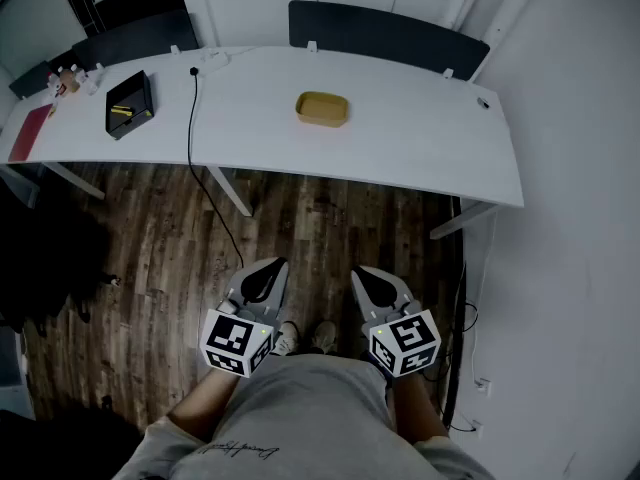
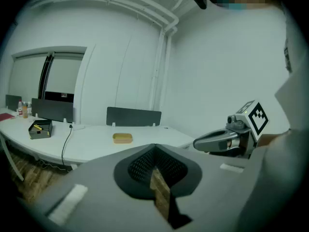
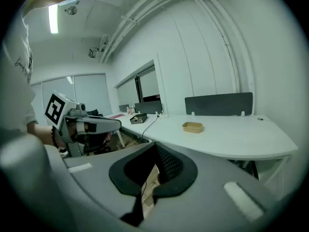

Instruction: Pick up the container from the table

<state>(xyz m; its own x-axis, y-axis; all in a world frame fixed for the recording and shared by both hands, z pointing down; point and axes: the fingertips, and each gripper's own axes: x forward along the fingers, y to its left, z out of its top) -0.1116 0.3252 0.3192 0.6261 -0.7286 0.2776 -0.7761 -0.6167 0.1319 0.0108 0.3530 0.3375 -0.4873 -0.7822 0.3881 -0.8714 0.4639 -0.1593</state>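
A shallow tan container (image 1: 322, 109) sits alone on the white table (image 1: 420, 138), near its far middle. It also shows in the left gripper view as a small tan container (image 2: 122, 137) and in the right gripper view as the same container (image 3: 192, 126). My left gripper (image 1: 272, 266) and right gripper (image 1: 362, 273) hang side by side close to my body, over the wooden floor and well short of the table. Both point toward the table. The left gripper's (image 2: 154, 151) jaws meet with nothing between them. The right gripper's (image 3: 155, 146) jaws also stand together and empty.
A black tray (image 1: 129, 104) with a yellow item lies on the table's left part, beside a black cable (image 1: 191, 118) that drops to the floor. A red folder (image 1: 30, 133) and small bottles (image 1: 70, 80) sit at the far left. Dark partition screens (image 1: 385, 36) line the back edge.
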